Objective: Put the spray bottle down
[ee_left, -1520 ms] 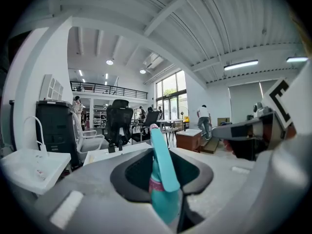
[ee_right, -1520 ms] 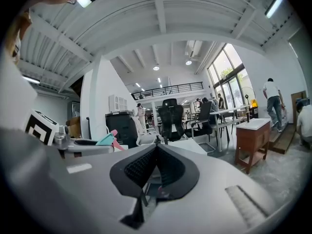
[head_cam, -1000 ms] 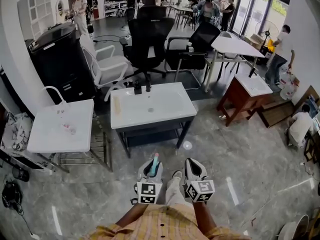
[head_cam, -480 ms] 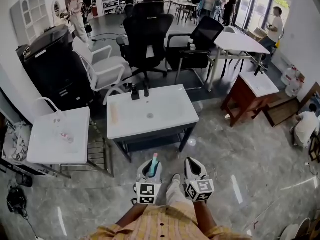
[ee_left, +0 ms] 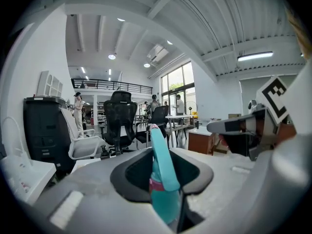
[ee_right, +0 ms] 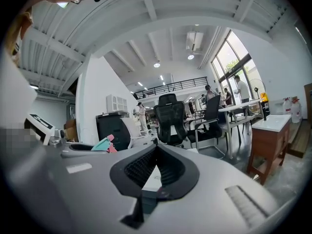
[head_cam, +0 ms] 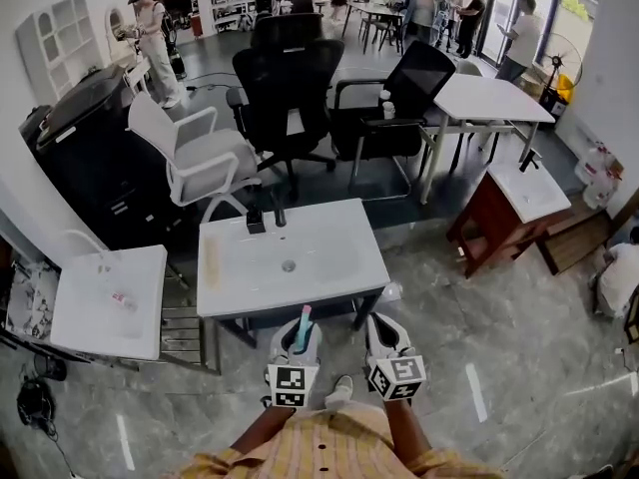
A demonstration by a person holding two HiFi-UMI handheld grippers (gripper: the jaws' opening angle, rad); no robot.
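Observation:
A teal spray bottle (head_cam: pixel 302 329) with a pink collar stands upright between the jaws of my left gripper (head_cam: pixel 297 345), which is shut on it. In the left gripper view the spray bottle (ee_left: pixel 161 179) fills the gap between the dark pads, nozzle up. My right gripper (head_cam: pixel 385 333) is beside it, jaws together with nothing in them; in the right gripper view this right gripper (ee_right: pixel 155 168) shows its ribbed pads meeting, and the spray bottle's (ee_right: pixel 104 144) top peeks in at the left. Both grippers hover at the near edge of a white sink table (head_cam: pixel 329 267).
A black faucet (head_cam: pixel 268 214) stands at the sink table's back edge. A smaller white stand (head_cam: pixel 95 312) is to the left, a brown cabinet (head_cam: pixel 504 218) to the right. Office chairs (head_cam: pixel 290 88) and a white desk (head_cam: pixel 484 98) lie beyond, with several people at the back.
Both grippers have moved forward together toward the white sink table and now reach its near edge. The bottle stays held in the left gripper.

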